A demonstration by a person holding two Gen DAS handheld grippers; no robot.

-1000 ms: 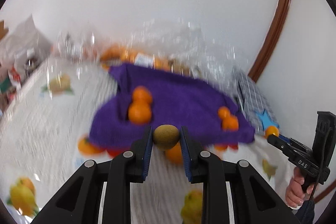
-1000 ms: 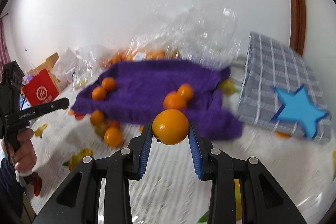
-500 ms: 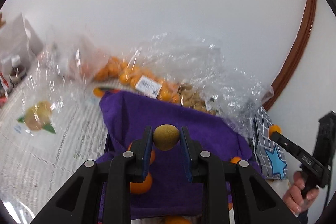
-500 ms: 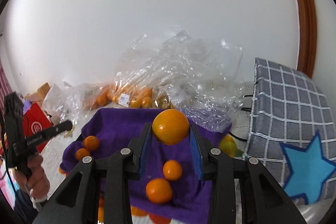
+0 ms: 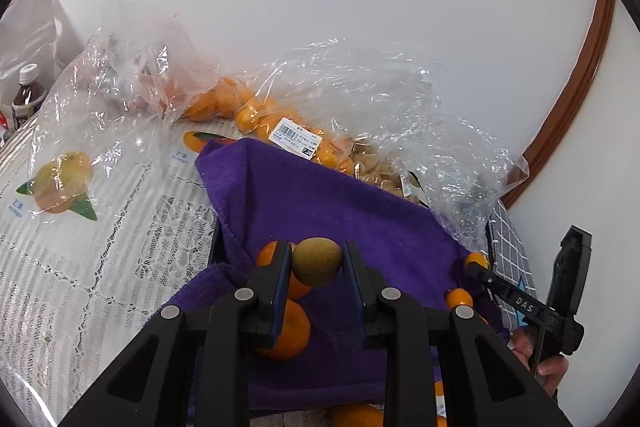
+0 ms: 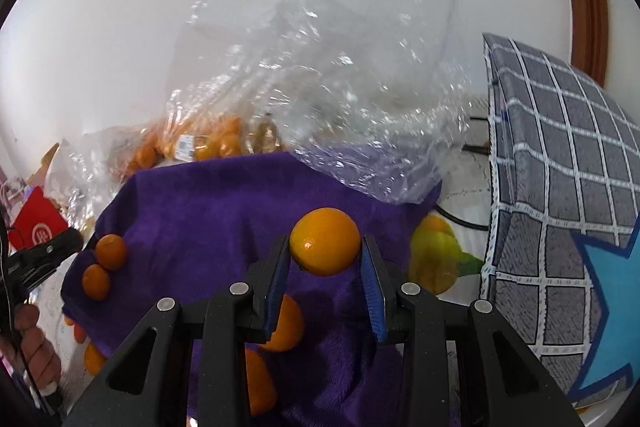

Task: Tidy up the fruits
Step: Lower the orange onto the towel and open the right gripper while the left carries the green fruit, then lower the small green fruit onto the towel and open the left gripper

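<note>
My left gripper (image 5: pixel 316 263) is shut on a brown-green kiwi (image 5: pixel 317 260) and holds it above the left part of a purple cloth (image 5: pixel 320 203). Two oranges (image 5: pixel 286 327) lie on the cloth just below it. My right gripper (image 6: pixel 325 259) is shut on an orange (image 6: pixel 325 241) above the right part of the same cloth (image 6: pixel 208 211). Two oranges (image 6: pixel 286 323) lie under it and two small ones (image 6: pixel 105 263) lie at the cloth's left edge. The right gripper also shows in the left wrist view (image 5: pixel 472 265).
Clear plastic bags (image 5: pixel 304 131) with oranges lie behind the cloth against the white wall. A grey checked cushion with a blue star (image 6: pixel 560 211) stands to the right. A bottle (image 5: pixel 26 95) and a red bag (image 6: pixel 38 227) are at the far left. A lace tablecloth (image 5: pixel 100 247) covers the table.
Both grippers have moved forward over the purple cloth with their fruits still held. The plastic bags and the wall have come closer in both views.
</note>
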